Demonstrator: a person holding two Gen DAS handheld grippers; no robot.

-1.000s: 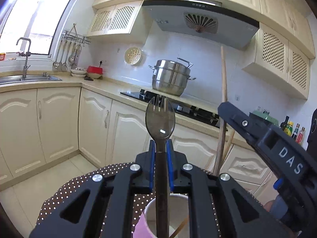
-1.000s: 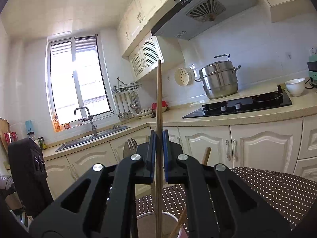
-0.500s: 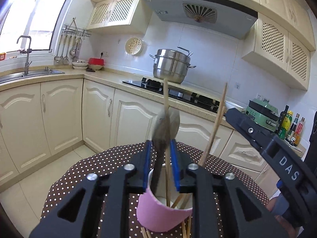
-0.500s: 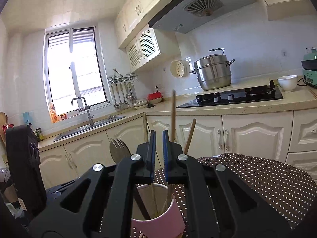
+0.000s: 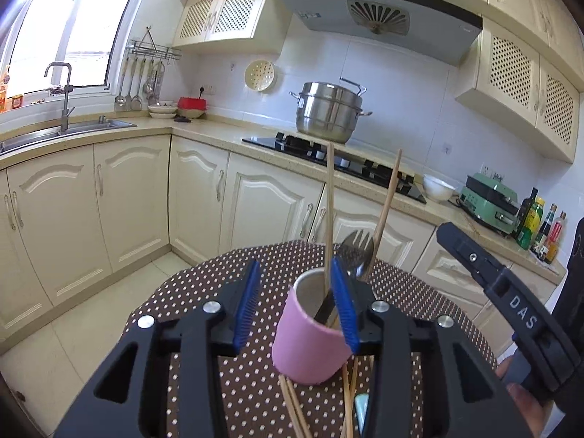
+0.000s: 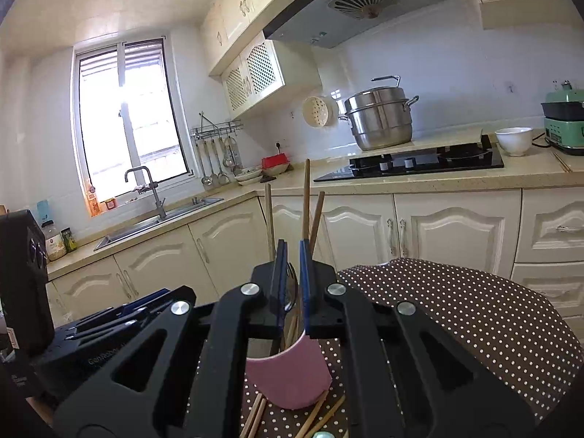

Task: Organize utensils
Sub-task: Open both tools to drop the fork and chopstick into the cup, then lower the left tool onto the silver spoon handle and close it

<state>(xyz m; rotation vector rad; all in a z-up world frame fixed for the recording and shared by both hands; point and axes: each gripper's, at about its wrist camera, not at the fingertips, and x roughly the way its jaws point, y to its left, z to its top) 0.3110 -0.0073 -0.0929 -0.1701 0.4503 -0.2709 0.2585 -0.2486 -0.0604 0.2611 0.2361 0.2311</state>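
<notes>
A pink cup stands on the dotted tablecloth. It holds a dark plastic spork and wooden chopsticks. My left gripper is open and empty just above and in front of the cup. In the right wrist view the cup sits below my right gripper, whose jaws stand a narrow gap apart with nothing between them. More chopsticks lie on the cloth in front of the cup.
The round table stands in a kitchen. Cream cabinets, a sink, a black hob with a steel pot run behind. The right gripper's body is at the right of the left view.
The left gripper let go of the spork, which now stands in the cup, and opened wide. The right gripper released its chopstick into the cup. Both pulled back from the cup.
</notes>
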